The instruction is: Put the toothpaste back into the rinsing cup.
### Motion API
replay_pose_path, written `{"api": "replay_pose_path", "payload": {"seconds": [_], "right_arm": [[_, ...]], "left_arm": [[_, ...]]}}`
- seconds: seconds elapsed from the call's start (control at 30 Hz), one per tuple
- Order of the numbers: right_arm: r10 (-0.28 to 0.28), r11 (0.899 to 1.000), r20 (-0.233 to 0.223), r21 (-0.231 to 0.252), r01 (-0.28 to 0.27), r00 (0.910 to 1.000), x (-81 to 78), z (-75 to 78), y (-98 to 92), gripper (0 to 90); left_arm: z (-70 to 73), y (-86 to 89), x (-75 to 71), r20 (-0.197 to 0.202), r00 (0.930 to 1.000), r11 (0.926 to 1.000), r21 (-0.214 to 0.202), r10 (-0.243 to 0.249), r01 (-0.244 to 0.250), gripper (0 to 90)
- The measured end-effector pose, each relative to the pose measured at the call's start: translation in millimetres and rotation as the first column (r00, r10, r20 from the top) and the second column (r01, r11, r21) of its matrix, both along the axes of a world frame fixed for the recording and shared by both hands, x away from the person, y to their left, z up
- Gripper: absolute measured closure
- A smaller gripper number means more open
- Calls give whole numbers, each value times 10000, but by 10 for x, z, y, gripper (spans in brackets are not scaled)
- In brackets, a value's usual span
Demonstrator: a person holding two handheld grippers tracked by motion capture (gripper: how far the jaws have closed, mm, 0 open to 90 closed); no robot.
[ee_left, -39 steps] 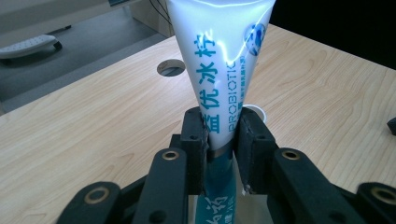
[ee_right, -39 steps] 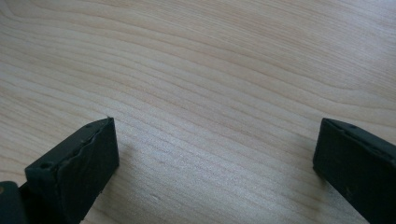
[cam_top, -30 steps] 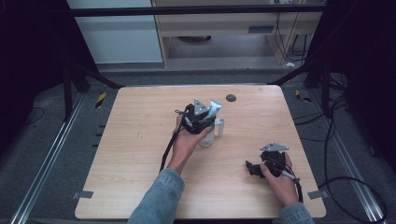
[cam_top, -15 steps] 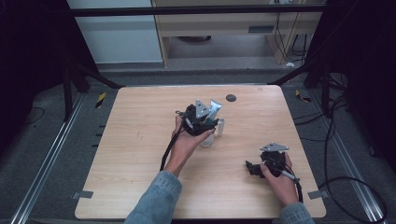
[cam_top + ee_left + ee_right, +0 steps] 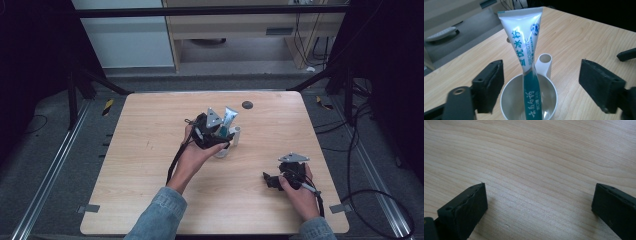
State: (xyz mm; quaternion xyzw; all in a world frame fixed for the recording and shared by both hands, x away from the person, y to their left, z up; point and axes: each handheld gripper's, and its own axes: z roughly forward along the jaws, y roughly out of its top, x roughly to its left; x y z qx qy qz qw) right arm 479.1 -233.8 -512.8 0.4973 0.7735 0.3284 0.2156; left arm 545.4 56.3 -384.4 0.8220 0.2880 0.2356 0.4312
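The toothpaste tube [image 5: 524, 45] stands cap-end down in the white cup [image 5: 529, 100], leaning against the rim with its flat crimped end uppermost. In the left gripper view it rises between the two jaws, nearer the left jaw than the right, touching neither. The left gripper [image 5: 541, 87] has just been opening its jaws; they now stand wide, with the tube between them but not pressed. The cup sits directly below the gap between the jaws, its handle [image 5: 544, 63] on the far side.

Handling, as a judgement:
- The tube is light, soft-walled and glossy — a hard squeeze on the middle would dent it and could push paste toward the cap.
- The crimped top is flat and stiff across its width; it offers the surest hold, with the pads set flat against its two broad faces.
- The lower green section is rounder and more likely to slip.
- The cup looks like light, rigid plastic and may tip or slide if the tube is dragged sideways — any lift should go straight up.

The right gripper [image 5: 280, 180] rests low over the bare table [image 5: 536, 157], well apart from the cup, its jaws spread wide with nothing between them.
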Motion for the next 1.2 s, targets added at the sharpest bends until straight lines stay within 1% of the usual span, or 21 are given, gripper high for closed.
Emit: {"api": "replay_pose_path", "payload": {"seconds": [0.07,0.13,0.27,0.43,0.73,0.87,1.07,1.1,1.2], "right_arm": [[-5,10000,-5,9,5,10000,0,0,1,5],[-3,10000,-6,6,3,10000,-1,0,1,4],[-3,10000,-5,6,3,10000,0,0,0,5],[-5,10000,-5,7,5,10000,0,0,1,5],[-3,10000,-4,5,3,10000,0,0,1,4],[0,10000,-3,2,0,10000,0,0,0,4],[-9,10000,-6,3,9,10000,-1,0,1,5],[-10,10000,-7,6,10,10000,-1,0,1,5],[-5,10000,0,-4,5,10000,-1,0,1,5]], "left_arm": [[6,3,-12,-291,9995,9999,134,99,-95,156],[9,5,-25,-537,9984,9998,136,155,-147,132],[23,10,-57,-811,9965,9996,179,220,-206,107],[35,12,-95,-783,9967,9993,345,194,-168,102],[31,95,-190,-754,9970,9991,412,157,-126,94],[21,157,-221,-780,9967,9987,483,215,-178,89],[5,285,-266,-782,9957,9984,315,492,-469,87],[4,315,-269,-803,9955,9980,402,512,-480,86],[-7,390,-280,-795,9948,9973,397,643,-613,84]]}}
